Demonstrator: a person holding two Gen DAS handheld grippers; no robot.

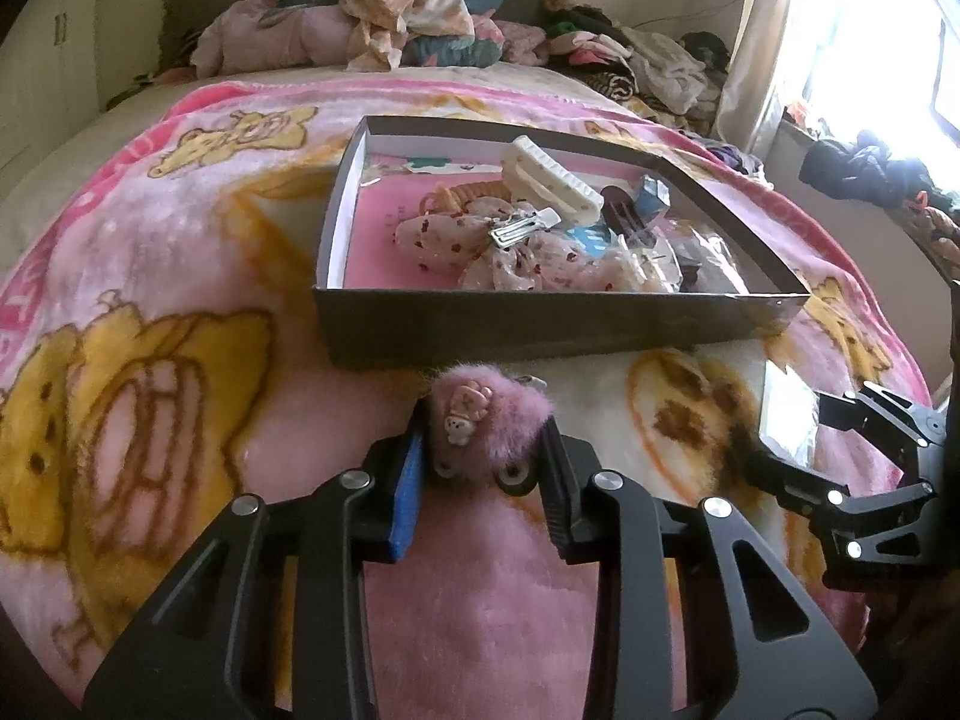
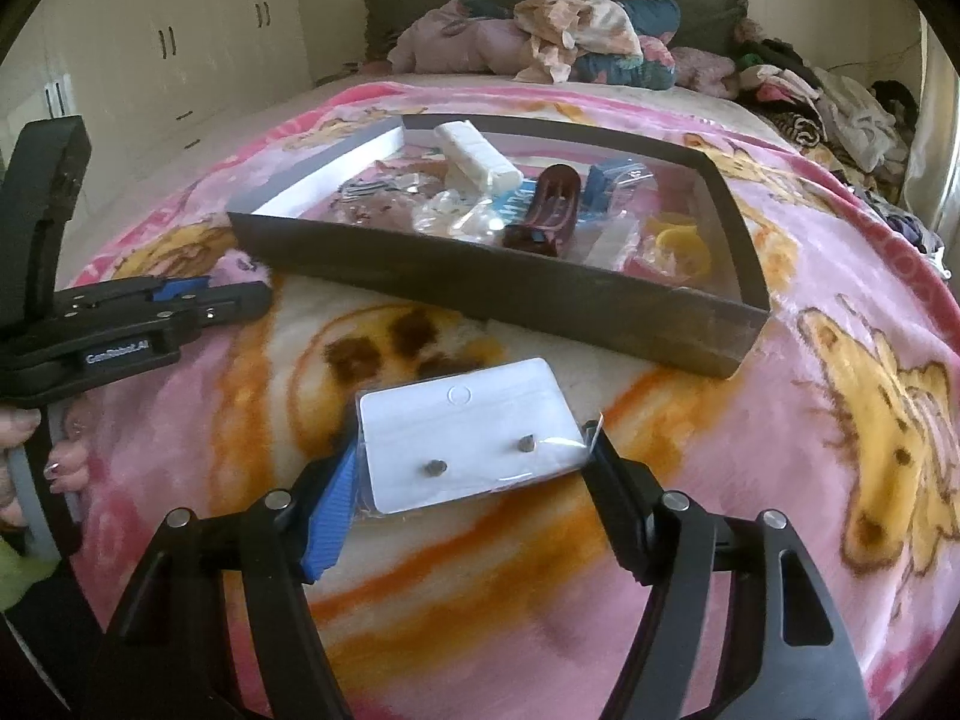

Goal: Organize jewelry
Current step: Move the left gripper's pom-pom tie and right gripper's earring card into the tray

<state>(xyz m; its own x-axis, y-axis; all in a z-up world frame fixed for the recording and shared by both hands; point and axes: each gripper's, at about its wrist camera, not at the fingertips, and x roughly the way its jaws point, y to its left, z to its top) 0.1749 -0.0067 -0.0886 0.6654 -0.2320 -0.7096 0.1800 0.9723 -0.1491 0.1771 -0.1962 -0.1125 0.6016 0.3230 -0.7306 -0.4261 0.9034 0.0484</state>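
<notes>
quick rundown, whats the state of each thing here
left hand-held gripper: shut on the fuzzy clip
right hand-held gripper: shut on the earring card
earring card: bagged, two studs on it
box: open, lidless, holding hair clips

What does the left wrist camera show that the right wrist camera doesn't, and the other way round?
Only the left wrist view shows the bear charms on the pink fluffy hair clip that the left gripper grips. Only the right wrist view shows the white earring card face on, with its two studs, between the right gripper fingers, and the cupboard doors. Both show the dark box of accessories, the pink blanket and the piled clothes.
</notes>
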